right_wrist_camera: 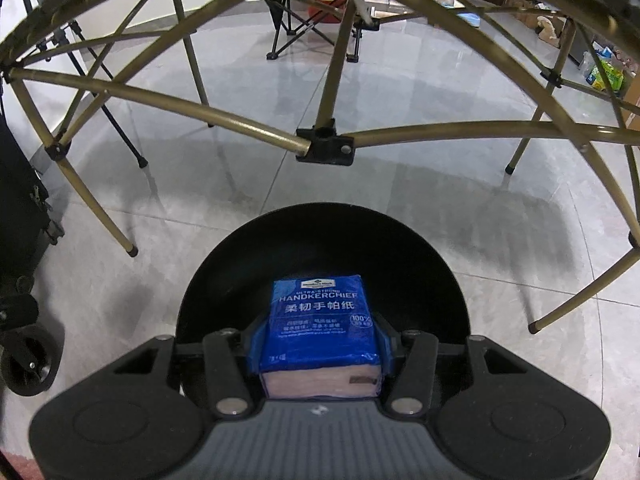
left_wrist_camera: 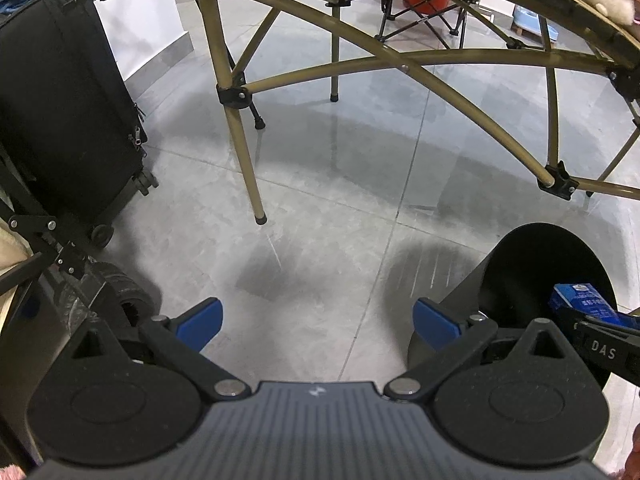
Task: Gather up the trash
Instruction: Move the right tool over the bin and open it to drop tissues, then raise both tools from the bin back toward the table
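Blue tissue pack (right_wrist_camera: pixel 320 320) over black bin (right_wrist_camera: pixel 224 280), marked "HANDKERCHIEF".
Clamped in right hand-held gripper (right_wrist_camera: pixel 320 344); left hand-held gripper (left_wrist_camera: pixel 316 320) released, empty.

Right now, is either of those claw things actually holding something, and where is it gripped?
The right gripper holds a blue tissue pack over the black bin, its jaws clamped on the pack's two side faces at the near end. The left gripper is open and empty.

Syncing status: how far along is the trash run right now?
Done: tissue pack picked up, clamped in the right hand-held gripper. In hand: it hangs over the black bin, not released. Left: drop it in. Left hand-held gripper is open and empty; no other trash shows on the floor.
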A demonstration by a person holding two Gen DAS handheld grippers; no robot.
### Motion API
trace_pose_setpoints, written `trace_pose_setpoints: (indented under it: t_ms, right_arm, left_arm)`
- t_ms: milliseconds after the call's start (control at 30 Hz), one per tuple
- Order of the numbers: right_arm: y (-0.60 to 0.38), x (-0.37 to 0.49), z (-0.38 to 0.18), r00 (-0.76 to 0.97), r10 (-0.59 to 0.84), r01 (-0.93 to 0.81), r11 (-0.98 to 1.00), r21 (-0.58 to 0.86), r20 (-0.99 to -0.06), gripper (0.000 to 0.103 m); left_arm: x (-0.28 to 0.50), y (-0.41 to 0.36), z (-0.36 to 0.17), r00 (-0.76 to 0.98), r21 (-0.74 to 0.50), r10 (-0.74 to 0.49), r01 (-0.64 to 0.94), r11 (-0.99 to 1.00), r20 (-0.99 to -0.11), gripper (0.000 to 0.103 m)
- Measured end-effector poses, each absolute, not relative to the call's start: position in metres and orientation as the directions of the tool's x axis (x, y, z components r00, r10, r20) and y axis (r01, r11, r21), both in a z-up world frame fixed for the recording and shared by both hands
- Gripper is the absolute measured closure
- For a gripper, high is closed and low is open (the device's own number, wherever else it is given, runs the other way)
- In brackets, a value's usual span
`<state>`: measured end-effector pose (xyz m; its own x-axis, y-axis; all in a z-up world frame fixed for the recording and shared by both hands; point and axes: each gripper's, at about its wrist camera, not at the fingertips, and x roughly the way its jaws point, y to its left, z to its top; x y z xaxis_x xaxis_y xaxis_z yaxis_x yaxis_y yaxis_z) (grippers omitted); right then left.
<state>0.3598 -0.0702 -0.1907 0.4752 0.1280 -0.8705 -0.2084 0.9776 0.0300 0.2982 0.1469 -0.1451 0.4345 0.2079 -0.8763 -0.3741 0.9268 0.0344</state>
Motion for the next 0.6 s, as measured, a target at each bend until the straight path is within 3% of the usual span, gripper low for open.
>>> trace_pose_setpoints:
  t_ms: [200,267,300,333,600]
  right_arm:
    - [-0.068,0.369,-0.200,0.453,0.128,-0.200,0.979,0.039,-0.882,0.050]
    - [-0.067,0.373,-0.203,0.445,0.125,-0.199,0.979,0.039,-0.887,0.027]
    - [-0.067,0.374,-0.204,0.445,0.117,-0.196,0.980,0.031,-0.888,0.009]
    - [-0.066,0.375,-0.204,0.450,0.112,-0.192,0.981,0.026,-0.886,0.004]
    - [-0.067,0.377,-0.201,0.448,0.103,-0.183,0.983,0.021,-0.888,0.000]
  left_arm:
    - [0.298,0.148,-0.146,0.434,0.035,0.206,-0.371,0.928,-0.877,0.000]
    - [0.298,0.147,-0.149,0.425,0.050,0.216,-0.370,0.928,-0.879,0.000]
    - [0.298,0.147,-0.150,0.423,0.054,0.218,-0.367,0.929,-0.879,0.000]
    - [0.298,0.146,-0.152,0.420,0.060,0.221,-0.364,0.929,-0.880,0.000]
    - [0.299,0.143,-0.156,0.407,0.082,0.234,-0.358,0.930,-0.883,0.000]
